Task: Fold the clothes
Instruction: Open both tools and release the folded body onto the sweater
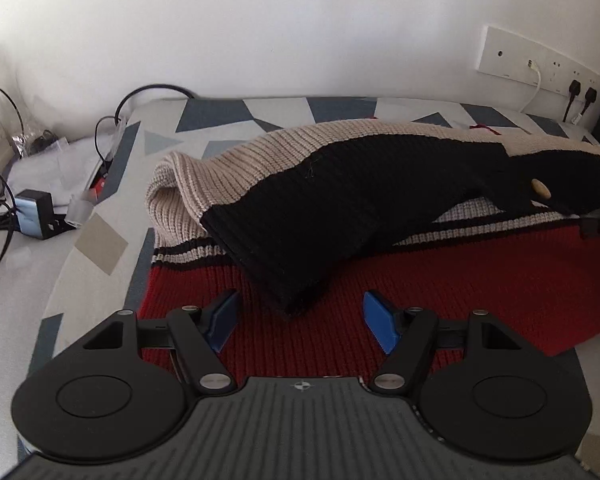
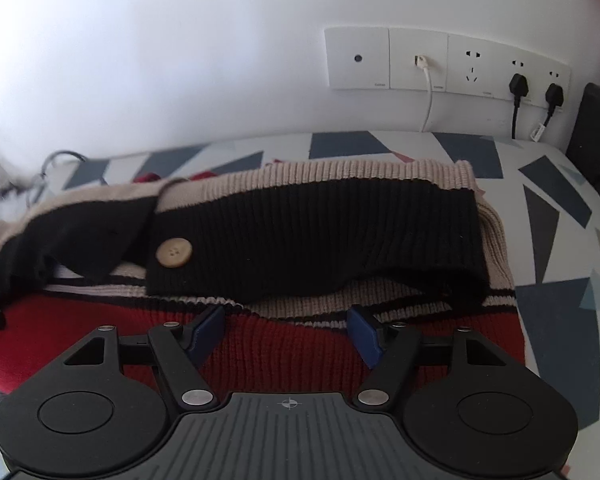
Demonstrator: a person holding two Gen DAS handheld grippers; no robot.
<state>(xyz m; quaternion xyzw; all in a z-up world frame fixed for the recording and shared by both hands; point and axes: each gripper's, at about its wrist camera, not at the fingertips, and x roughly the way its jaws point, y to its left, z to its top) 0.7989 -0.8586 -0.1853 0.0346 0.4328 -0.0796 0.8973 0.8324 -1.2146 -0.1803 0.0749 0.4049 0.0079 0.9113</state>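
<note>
A knitted cardigan [image 1: 480, 280], red with beige and black bands, lies on the patterned bench [image 1: 100, 216], its black-cuffed sleeves [image 2: 320, 240] folded across the body. The left tool [image 1: 300, 326] and the right tool [image 2: 286, 334] both stand wide apart above the red knit, gripping nothing.

Soft, even daylight, a bright washed-out wall [image 2: 180, 60], fisheye bending at the edges, slight blur at far left.

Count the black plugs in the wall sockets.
2. Both sit at the right end of the socket strip: one black plug and a second black plug just right of it. A white cable is plugged in further left. More may be out of frame.
</note>
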